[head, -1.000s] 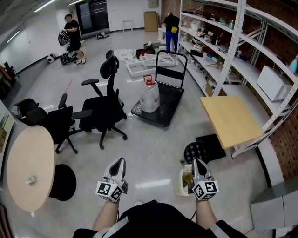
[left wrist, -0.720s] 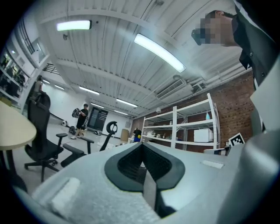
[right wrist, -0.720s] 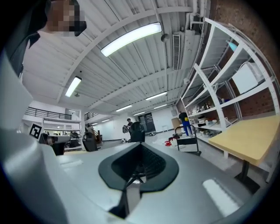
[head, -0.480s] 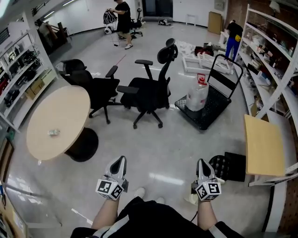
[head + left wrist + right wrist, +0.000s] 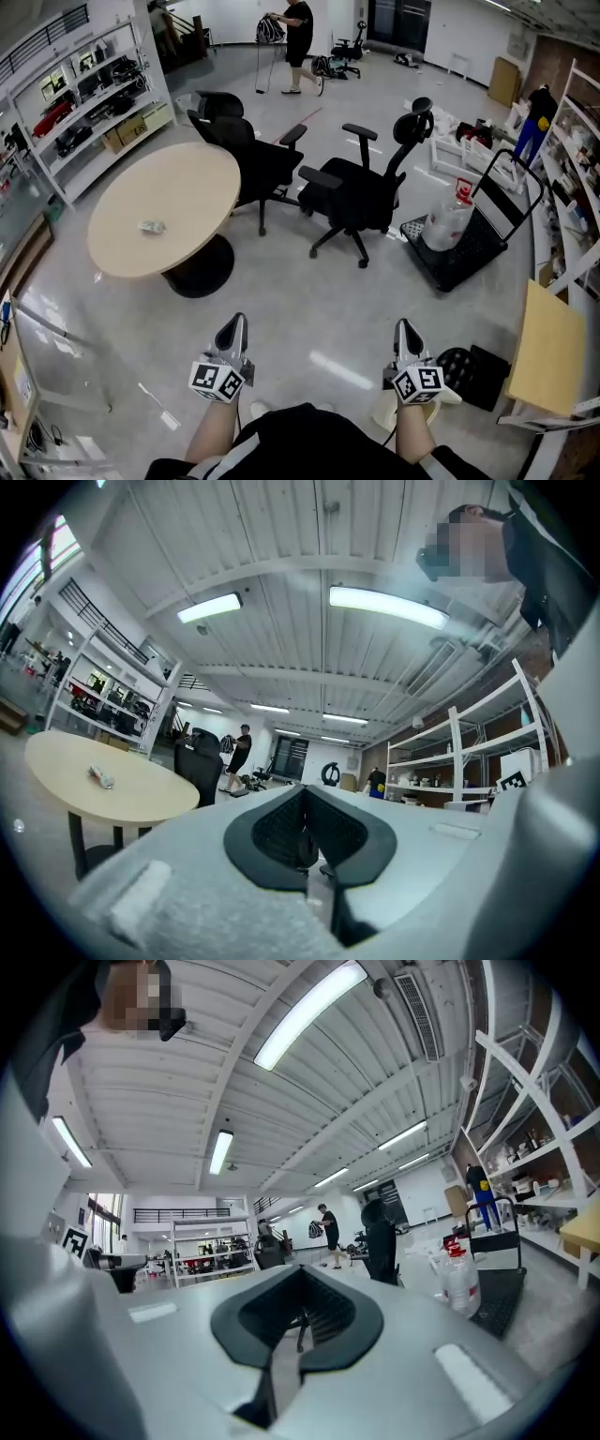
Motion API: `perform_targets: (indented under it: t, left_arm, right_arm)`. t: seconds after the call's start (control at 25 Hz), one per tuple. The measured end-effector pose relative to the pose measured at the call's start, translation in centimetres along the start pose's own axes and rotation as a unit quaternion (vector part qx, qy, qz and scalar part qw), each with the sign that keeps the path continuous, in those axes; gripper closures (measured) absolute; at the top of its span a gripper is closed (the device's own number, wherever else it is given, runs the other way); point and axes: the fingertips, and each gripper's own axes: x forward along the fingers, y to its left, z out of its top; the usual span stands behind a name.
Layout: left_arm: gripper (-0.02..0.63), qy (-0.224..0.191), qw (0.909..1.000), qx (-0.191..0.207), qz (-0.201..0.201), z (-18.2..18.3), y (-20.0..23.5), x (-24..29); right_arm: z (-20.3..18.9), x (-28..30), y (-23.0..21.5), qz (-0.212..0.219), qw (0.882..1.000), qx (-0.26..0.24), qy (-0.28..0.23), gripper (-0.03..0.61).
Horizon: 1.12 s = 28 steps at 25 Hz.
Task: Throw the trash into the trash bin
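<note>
Beige table (image 5: pixel 183 183), one (scrap (image 5: pixel 153 226), one)

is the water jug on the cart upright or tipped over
Upright: the water jug stands on its base on the cart, neck up.

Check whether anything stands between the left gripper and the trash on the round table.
Nothing visible does. Bare floor lies between the left gripper and the round table; the trash lies alone on its top, and the office chairs stand beyond it.

Round tan table (image 5: pixel 183 187), small crumpled scrap (image 5: pixel 152 226) on top, glossy grey floor (image 5: pixel 309 305)
</note>
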Motion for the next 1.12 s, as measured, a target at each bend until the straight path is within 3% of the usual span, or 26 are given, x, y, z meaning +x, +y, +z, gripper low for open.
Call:
perform_targets:
  t: [0.36, 0.72, 0.96, 1.12]
  left_arm:
    - [0.614, -0.018, 0.9965, 0.01, 0.081, 2.5, 7.6, -3.9]
    - [0.614, -0.036, 0.9892, 0.007, 0.142, 4.5, 15.2, -7.4]
    - [0.614, -0.05, 0.9883, 0.042, 0.137, 7.0, 18.6, -8.7]
    - [0.614, -0.056, 0.9852, 0.044, 0.156, 8.2, 22.6, -11.9]
  right_arm:
    - [0.2, 6.3, 7.1, 0.066, 0.998, -0.002, 0.006, 0.572]
    - [0.0, 12.9, 17.4, 0.159, 0.987, -0.027, 0.021, 0.572]
    - [-0.7, 16.3, 25.1, 0.21, 0.977, -0.036, 0.022, 0.572]
    - [-1.4, 18.8, 31.2, 0.254, 0.966, -0.05, 0.018, 0.572]
